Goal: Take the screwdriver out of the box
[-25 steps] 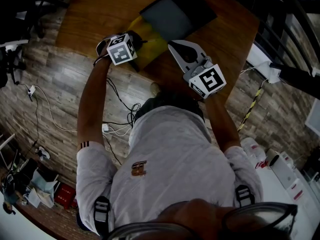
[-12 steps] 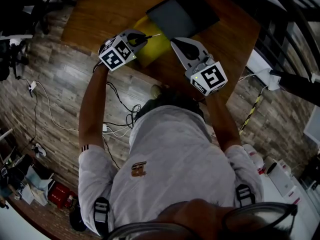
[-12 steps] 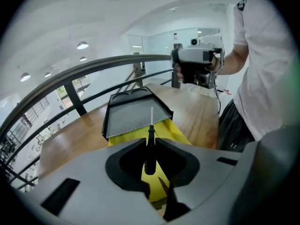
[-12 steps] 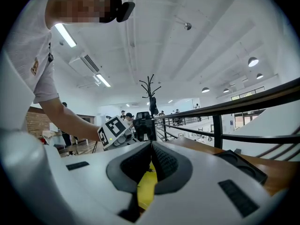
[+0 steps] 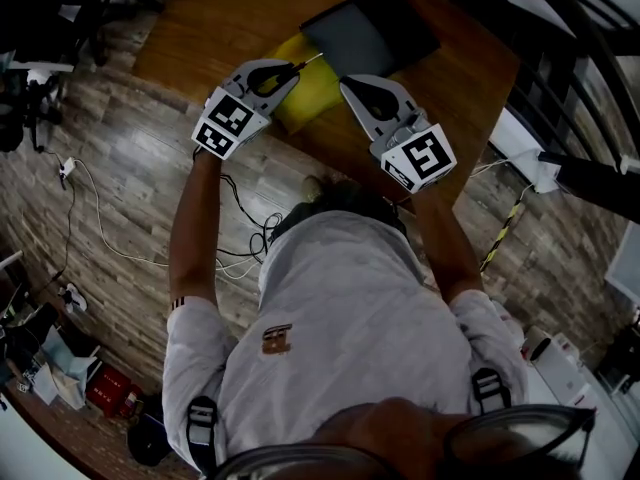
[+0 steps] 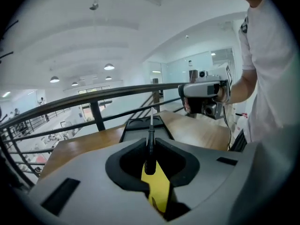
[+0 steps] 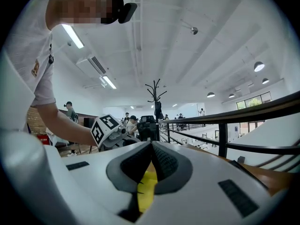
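Here, the wooden tabletop (image 5: 200, 28) carries the yellow box (image 5: 318, 96) at its near edge, with its dark lid (image 5: 368, 30) open. My right claw (image 5: 350, 85) is pressed together and empty, over the box's right side. My left claw (image 5: 287, 70) pinches the screwdriver (image 6: 150, 146) above the box.

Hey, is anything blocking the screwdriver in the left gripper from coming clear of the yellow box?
Nothing visible does. The left gripper is shut on the screwdriver, holding it over the yellow box, whose dark lid lies open beyond. The right gripper, shut and empty, sits off to the side.
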Action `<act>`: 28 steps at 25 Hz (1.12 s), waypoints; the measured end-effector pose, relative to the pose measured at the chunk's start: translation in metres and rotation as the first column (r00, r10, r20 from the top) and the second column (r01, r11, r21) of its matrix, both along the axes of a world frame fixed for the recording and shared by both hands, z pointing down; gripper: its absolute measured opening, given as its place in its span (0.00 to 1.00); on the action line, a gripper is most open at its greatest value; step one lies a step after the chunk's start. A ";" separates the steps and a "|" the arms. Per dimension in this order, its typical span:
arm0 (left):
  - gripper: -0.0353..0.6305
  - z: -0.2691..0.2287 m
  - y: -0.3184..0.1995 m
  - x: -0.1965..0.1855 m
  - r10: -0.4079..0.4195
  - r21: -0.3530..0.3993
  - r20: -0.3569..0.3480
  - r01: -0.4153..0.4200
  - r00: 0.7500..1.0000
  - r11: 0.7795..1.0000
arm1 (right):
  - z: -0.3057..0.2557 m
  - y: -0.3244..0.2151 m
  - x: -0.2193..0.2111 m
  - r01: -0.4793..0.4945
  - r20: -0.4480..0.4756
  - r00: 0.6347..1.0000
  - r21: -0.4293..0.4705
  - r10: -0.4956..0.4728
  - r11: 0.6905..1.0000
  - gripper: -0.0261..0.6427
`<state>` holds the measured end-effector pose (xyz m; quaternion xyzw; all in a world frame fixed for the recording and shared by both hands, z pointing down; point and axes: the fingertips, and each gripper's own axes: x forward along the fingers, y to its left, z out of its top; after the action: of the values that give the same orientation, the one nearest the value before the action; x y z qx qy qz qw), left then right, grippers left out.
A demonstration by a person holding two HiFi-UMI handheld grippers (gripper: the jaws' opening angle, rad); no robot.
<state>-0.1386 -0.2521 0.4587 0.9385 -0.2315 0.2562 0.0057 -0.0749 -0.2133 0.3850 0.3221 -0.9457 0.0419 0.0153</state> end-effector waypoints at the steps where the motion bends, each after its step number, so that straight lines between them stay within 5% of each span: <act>1: 0.16 -0.007 0.003 0.000 -0.019 -0.003 -0.039 0.018 0.999 1.000 | -0.003 0.003 -0.001 0.003 0.002 1.000 0.005 -0.003 1.000 0.09; 14: 0.16 -0.092 0.056 0.004 -0.133 0.085 -0.398 0.181 0.908 0.980 | -0.036 0.041 -0.008 0.037 0.038 0.998 0.066 -0.039 0.997 0.09; 28: 0.16 -0.129 0.099 -0.016 -0.194 0.116 -0.568 0.312 0.800 0.943 | -0.047 0.070 -0.020 0.047 0.074 0.996 0.066 -0.052 0.997 0.09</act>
<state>-0.1551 -0.1534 0.3294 0.9280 -0.3689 -0.0516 0.0100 -0.0949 -0.1434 0.3376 0.2970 -0.9541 0.0231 -0.0296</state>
